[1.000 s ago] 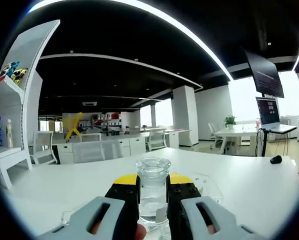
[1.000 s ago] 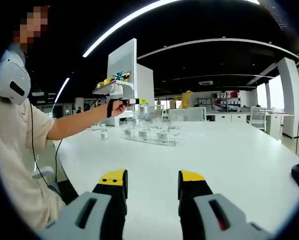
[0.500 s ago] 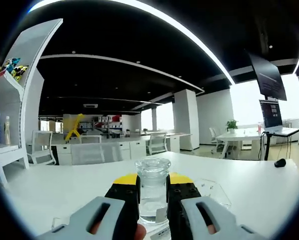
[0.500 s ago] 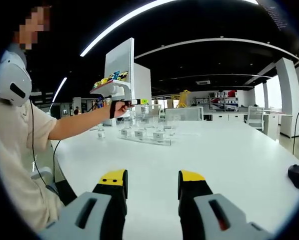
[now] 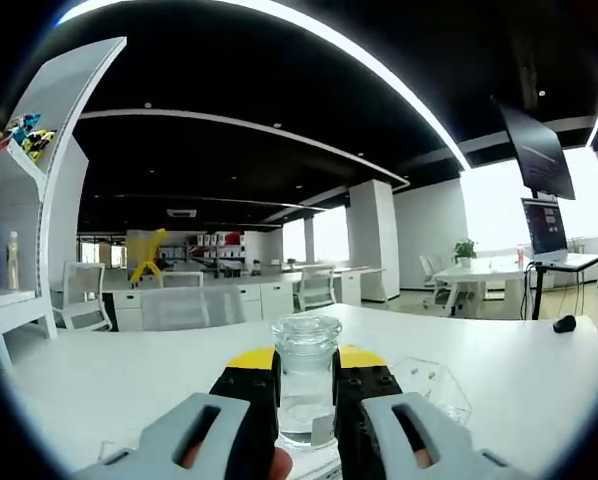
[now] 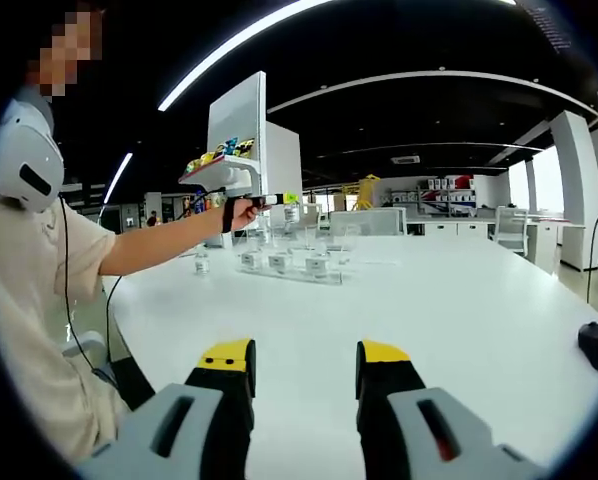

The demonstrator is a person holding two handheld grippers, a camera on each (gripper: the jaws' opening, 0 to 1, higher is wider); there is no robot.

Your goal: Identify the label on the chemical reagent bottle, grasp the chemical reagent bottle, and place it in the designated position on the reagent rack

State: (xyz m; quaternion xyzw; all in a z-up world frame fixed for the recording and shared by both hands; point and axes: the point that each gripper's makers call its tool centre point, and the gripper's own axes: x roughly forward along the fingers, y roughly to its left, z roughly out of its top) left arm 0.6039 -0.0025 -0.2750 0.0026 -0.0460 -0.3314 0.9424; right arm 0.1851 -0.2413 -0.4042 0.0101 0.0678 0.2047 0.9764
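We grip the bottle [image 5: 305, 385] between our left gripper's [image 5: 304, 385] jaws, holding it upright above the table [image 5: 499, 370]. Our right gripper [image 6: 304, 372] hangs with jaws wide apart, holding nothing, well short of the rack [image 6: 289, 268].

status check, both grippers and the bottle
Left gripper shut on glass bottle, held up over the white table. Right gripper open, empty. Clear rack far across the table, path open.

An open-plan office: white desks [image 5: 249, 290], swivel chairs [image 5: 316, 285], a wall monitor [image 5: 537, 150], black ceiling.
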